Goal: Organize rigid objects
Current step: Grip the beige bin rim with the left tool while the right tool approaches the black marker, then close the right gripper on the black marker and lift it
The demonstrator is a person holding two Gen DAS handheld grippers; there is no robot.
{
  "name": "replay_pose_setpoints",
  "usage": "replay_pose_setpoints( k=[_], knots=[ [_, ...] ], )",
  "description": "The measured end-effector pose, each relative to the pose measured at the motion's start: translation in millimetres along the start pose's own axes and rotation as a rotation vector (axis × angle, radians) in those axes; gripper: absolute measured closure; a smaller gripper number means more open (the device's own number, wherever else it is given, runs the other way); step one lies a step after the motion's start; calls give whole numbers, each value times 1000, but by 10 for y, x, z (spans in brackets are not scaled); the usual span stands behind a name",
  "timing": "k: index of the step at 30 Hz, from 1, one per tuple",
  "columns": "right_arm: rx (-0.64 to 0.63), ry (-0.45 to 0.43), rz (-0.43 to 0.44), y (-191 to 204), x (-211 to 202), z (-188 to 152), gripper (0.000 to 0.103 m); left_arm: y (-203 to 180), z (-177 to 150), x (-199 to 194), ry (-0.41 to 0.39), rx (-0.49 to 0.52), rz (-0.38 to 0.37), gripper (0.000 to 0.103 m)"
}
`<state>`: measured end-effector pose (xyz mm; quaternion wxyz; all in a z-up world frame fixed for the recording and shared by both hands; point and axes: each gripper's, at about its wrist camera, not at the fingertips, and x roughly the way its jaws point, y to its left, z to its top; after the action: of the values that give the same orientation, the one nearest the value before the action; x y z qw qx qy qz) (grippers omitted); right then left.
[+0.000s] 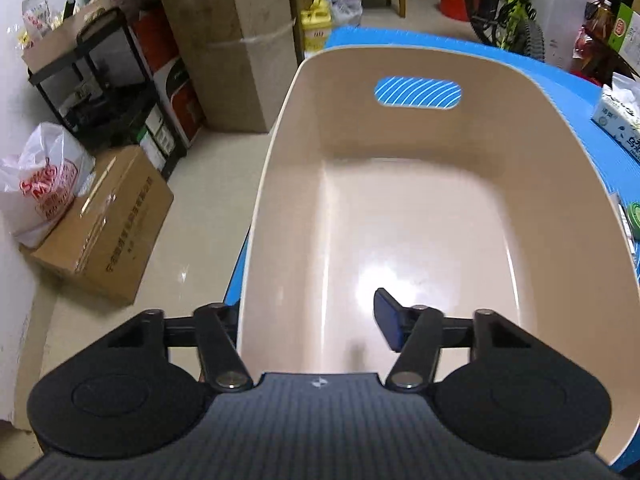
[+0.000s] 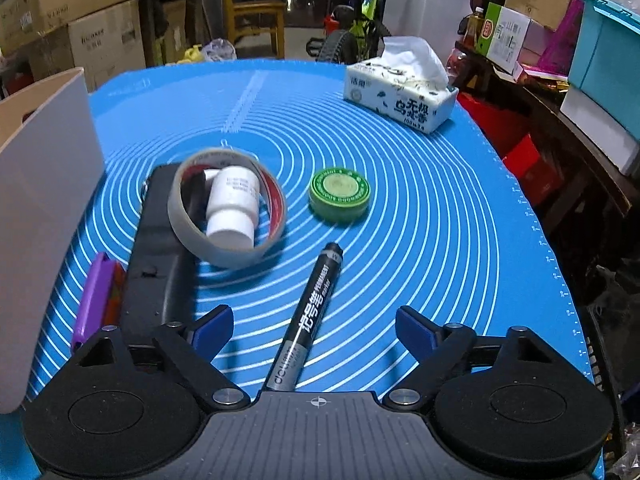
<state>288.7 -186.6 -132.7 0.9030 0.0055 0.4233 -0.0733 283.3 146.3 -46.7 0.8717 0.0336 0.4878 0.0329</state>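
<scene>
The left tool (image 1: 308, 328) straddles the near wall of the beige bin (image 1: 400, 208): its right finger sits inside the bin and its left finger outside. The jaws are spread wide and pinch nothing. That looks like a way to steady the bin on the blue mat (image 1: 568, 92) while things go in. The bin shows nothing in it, so sorting has barely begun.

The right tool (image 2: 314, 330) hovers low over the tabletop, jaws wide apart, with the black marker (image 2: 310, 320) lying lengthwise between its fingers, its near end under the tool's body. Nothing presses the marker, so this reads as lining up for a grasp.

Ahead and left of the right tool, a white bottle (image 2: 232, 208) lies inside a tape ring (image 2: 228, 210), which rests partly on a black remote-like bar (image 2: 158, 240). A purple clip (image 2: 94, 296) lies left of the bar, beside the bin's outer wall. A green tin (image 2: 339, 192) sits straight ahead, and a tissue pack (image 2: 400, 96) lies far ahead to the right.
</scene>
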Motion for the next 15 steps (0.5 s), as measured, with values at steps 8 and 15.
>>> replay_pose_setpoints(
  k=[8, 15],
  knots=[
    [32, 54, 2, -37, 62, -2, 35, 140, -1, 71, 37, -28, 8, 78],
    [32, 68, 33, 3, 67, 37, 54, 224, 4, 108, 57, -50, -6, 94]
  ],
)
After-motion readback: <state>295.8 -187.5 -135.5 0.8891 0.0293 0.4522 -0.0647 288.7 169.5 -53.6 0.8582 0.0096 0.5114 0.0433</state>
